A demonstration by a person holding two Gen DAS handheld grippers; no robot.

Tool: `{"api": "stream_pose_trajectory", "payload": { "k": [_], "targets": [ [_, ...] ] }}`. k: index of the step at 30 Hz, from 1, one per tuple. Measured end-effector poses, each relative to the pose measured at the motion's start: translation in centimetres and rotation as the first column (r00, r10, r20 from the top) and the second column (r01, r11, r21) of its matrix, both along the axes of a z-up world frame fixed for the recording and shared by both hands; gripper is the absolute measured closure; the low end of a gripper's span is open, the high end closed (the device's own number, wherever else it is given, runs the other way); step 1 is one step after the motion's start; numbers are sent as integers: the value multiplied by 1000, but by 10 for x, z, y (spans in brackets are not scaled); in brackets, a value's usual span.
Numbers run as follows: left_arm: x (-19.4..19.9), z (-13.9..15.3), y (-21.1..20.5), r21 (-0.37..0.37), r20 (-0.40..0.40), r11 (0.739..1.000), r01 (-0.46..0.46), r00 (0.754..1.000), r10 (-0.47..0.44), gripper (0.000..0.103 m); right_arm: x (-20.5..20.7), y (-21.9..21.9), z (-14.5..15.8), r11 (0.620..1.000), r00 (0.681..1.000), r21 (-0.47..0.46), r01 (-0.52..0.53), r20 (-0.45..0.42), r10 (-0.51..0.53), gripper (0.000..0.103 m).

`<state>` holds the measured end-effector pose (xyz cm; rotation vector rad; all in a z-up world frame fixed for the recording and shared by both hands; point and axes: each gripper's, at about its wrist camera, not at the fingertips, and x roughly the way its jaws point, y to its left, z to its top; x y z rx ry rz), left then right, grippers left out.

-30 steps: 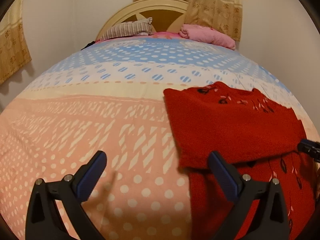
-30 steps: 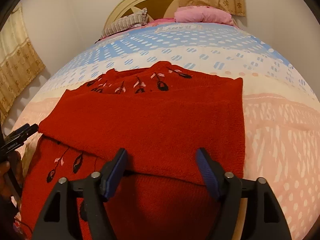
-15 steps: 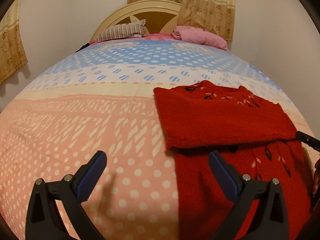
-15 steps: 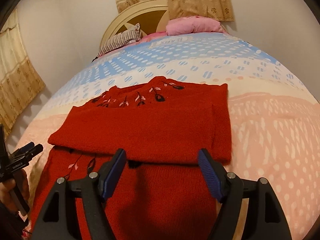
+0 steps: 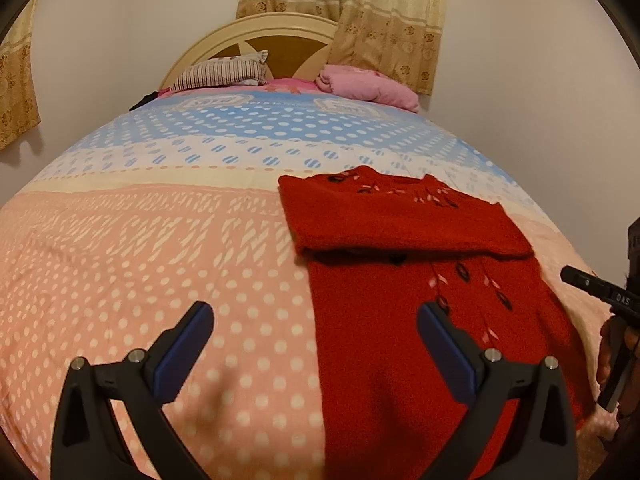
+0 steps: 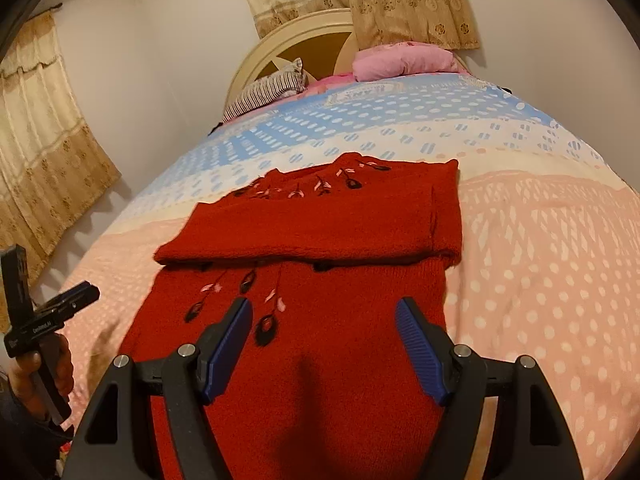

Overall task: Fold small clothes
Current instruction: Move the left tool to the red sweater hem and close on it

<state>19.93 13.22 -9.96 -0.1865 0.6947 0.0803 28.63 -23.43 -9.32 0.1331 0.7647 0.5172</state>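
A red knitted sweater with black and pink leaf embroidery lies flat on the bed, its sleeves folded across the chest as a red band. It also shows in the right wrist view, with the folded band beyond. My left gripper is open and empty above the bedspread, its right finger over the sweater's left edge. My right gripper is open and empty above the sweater's lower body.
The bed has a pink, cream and blue dotted bedspread. A striped pillow and a pink bundle lie at the cream headboard. Curtains hang behind. A wall stands to the right. The other gripper's handle shows at the edge.
Both grippers have pulled back and risen away from the sweater, staying open. More of the sweater's lower body with its embroidery now shows below the folded sleeves.
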Motion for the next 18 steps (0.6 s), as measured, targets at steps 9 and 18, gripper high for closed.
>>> {"api": "stream_pose_trajectory", "payload": {
  "k": [9, 18],
  "targets": [
    [-48, -2, -10, 6, -24, 998, 63, 998, -63, 0, -29, -24, 2, 995, 998, 99, 4, -70, 3, 28],
    [-80, -24, -29, 15, -91, 993, 116, 989, -114, 0, -61, -39, -7, 998, 994, 59, 9, -108, -3, 28]
  ]
}}
